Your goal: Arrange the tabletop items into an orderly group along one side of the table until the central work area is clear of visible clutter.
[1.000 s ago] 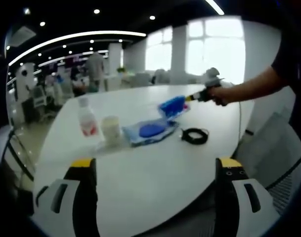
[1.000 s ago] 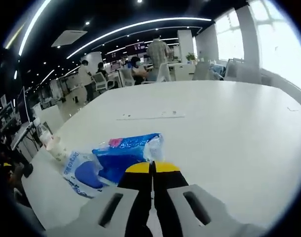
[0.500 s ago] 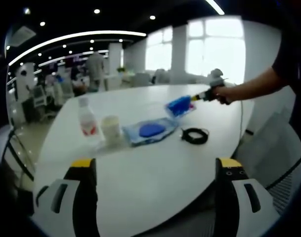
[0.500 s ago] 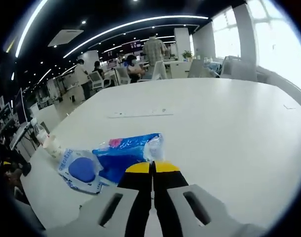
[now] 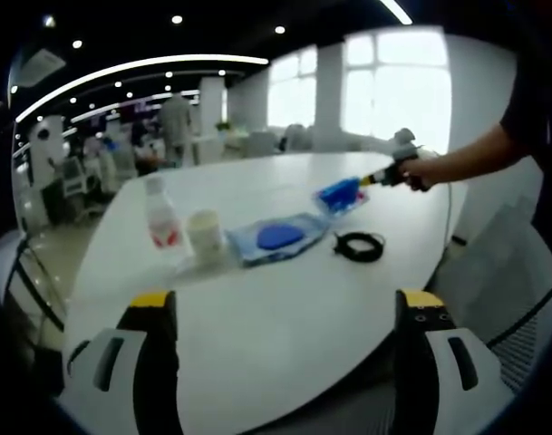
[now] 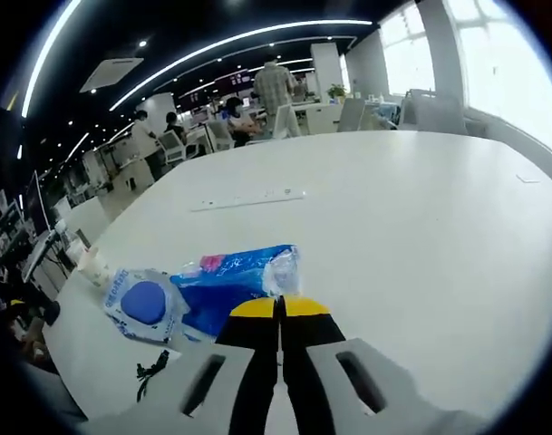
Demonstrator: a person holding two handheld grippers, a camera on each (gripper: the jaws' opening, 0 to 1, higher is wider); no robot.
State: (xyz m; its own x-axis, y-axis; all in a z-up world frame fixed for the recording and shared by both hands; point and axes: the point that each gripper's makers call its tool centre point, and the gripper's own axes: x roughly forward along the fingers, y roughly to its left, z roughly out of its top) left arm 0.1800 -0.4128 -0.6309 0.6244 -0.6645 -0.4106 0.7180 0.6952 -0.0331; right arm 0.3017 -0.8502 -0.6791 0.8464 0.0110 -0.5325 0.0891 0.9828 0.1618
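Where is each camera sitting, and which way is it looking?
Left gripper view: rides the left gripper, low at the table edge, looking across at a bottle, cup, cable; the person's arm shows.
Right gripper view: rides the right gripper, looking across the table toward the far office; its fingers pinch a blue packet.
Both share that packet and the blue-dot pouch.

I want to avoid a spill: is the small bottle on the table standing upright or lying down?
Upright. In the left gripper view the bottle stands on its base, cap up, beside the paper cup.
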